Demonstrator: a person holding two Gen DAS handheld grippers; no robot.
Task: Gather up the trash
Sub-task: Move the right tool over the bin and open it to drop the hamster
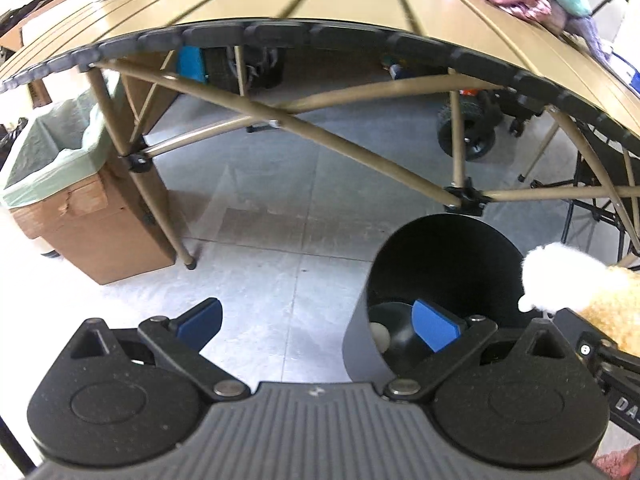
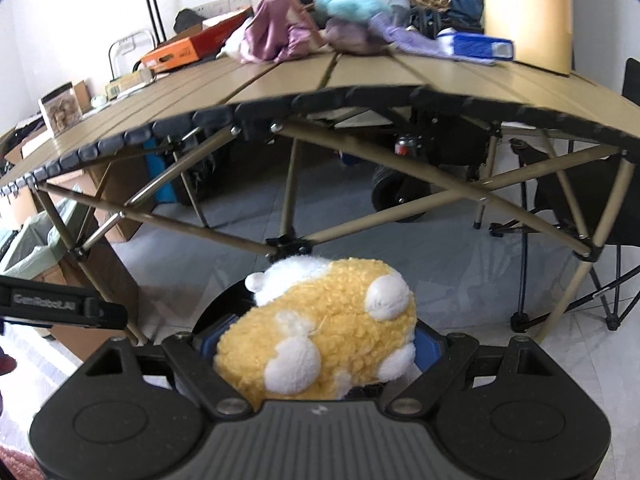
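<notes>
Black left gripper (image 1: 316, 326) and right gripper (image 2: 320, 346) with blue-padded jaws, silver rivets.

Open floor (image 1: 280, 280) (table frame (image 1: 360, 152) beyond)

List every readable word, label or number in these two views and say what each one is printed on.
"GenRobot.AI", slightly blurred: on the black body of the left tool, seen in the right wrist view.
"DA", cut off at the frame edge: on the black body of the right tool, seen in the left wrist view.
Print on the orange box and blue packet: too blurred to read.
</notes>
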